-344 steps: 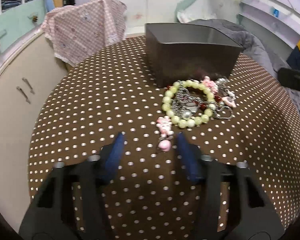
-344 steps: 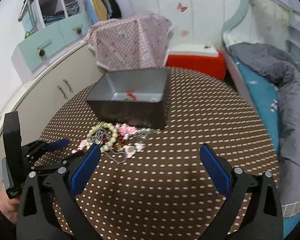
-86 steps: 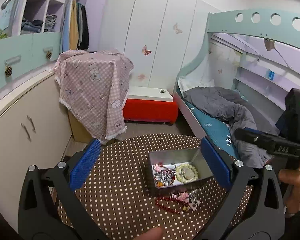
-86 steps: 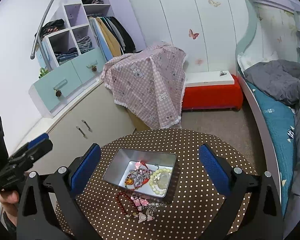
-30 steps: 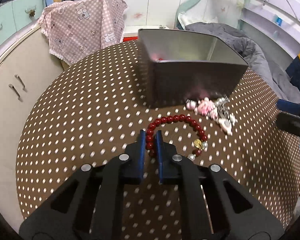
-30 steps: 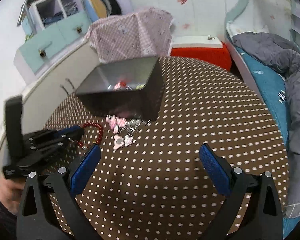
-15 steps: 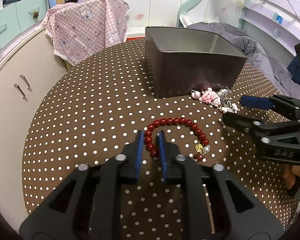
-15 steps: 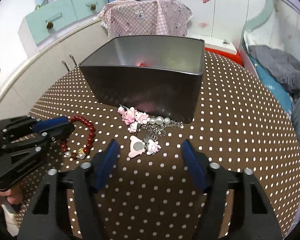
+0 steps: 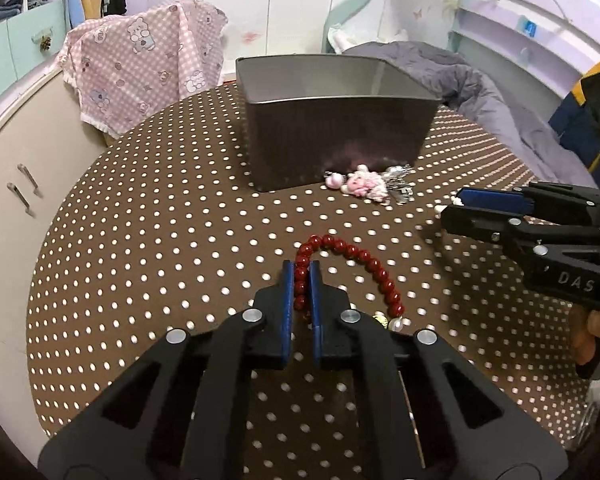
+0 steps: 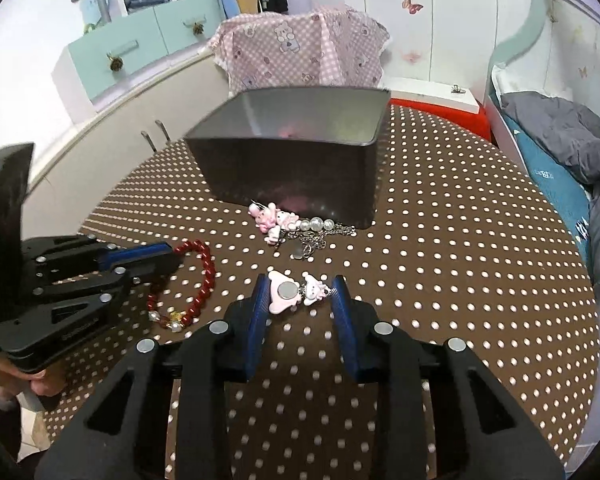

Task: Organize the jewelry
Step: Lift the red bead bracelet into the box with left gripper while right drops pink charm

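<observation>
My left gripper (image 9: 301,276) is shut on a red bead bracelet (image 9: 360,258), which lies on the polka-dot table (image 9: 160,240); it also shows in the right wrist view (image 10: 204,276). My right gripper (image 10: 300,288) is open, its fingers on either side of pink charms (image 10: 288,294) on a chain, not touching them. A grey metal box (image 9: 332,136) stands behind, with pink charms and pearls (image 10: 284,220) at its front wall. The box also shows in the right wrist view (image 10: 292,172).
A pink checked cloth (image 9: 140,68) drapes over furniture beyond the table. A cabinet (image 9: 16,168) stands left, a bed with grey bedding (image 10: 572,152) right. The round table's edge (image 9: 40,264) curves close on the left.
My right gripper has lowered and narrowed around the pink charms. My left gripper has tightened on the red bracelet and barely moved.
</observation>
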Available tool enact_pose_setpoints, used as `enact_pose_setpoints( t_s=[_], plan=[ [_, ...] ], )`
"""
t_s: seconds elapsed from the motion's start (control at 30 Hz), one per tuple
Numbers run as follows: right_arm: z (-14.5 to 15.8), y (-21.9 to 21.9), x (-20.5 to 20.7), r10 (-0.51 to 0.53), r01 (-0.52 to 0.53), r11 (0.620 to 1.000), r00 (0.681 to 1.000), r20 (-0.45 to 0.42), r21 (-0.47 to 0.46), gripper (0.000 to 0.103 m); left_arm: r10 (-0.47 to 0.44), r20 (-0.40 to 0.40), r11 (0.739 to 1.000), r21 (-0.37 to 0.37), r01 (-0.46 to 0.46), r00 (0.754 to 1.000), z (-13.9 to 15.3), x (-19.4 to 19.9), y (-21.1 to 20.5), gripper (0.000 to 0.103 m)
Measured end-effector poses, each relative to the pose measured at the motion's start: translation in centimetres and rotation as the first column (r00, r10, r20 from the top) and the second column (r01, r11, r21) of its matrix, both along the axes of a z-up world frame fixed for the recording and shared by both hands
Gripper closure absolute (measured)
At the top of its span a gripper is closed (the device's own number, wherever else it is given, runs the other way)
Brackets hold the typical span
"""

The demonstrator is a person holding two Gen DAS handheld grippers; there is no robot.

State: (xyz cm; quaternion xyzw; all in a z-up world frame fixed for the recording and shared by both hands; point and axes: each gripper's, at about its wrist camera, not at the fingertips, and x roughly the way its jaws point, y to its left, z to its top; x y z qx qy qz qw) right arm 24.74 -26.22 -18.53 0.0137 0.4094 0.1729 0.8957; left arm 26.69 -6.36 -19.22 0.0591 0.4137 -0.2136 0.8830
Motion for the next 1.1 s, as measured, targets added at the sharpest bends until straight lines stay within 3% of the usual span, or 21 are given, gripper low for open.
enact_pose_setpoints(
  t_s=[0.23,0.43,0.77,0.93,1.1],
  plan=[
    [2.6,-1.8,-1.0,-0.018,0.016,0.998,0.999,0.039,0.060,0.074,0.000,0.016,0.997,-0.079,0.001,1.000,2.0,-0.7,1.3,0.095],
    [5.0,-2.2,-1.1,-0.020,0.012,0.996,0.996,0.087,0.094,0.074,-0.005,0.089,0.989,-0.144,0.018,0.996,6.0,-2.0,1.9,0.095],
    [10.7,-1.8,1.0,-0.006,-0.016,0.995,0.977,0.213,0.098,0.073,0.011,0.288,0.982,-0.182,0.043,0.958,14.1,-1.3,2.5,0.095],
    [13.3,-1.8,2.3,-0.002,-0.028,0.994,0.963,0.271,0.108,0.073,0.010,0.344,0.980,-0.190,0.059,0.939,16.6,-0.1,2.0,0.095],
    [14.7,-1.5,3.7,0.011,-0.045,0.993,0.958,0.288,0.112,0.073,0.002,0.352,0.976,-0.206,0.075,0.936,17.5,1.6,1.1,0.095]
  ],
)
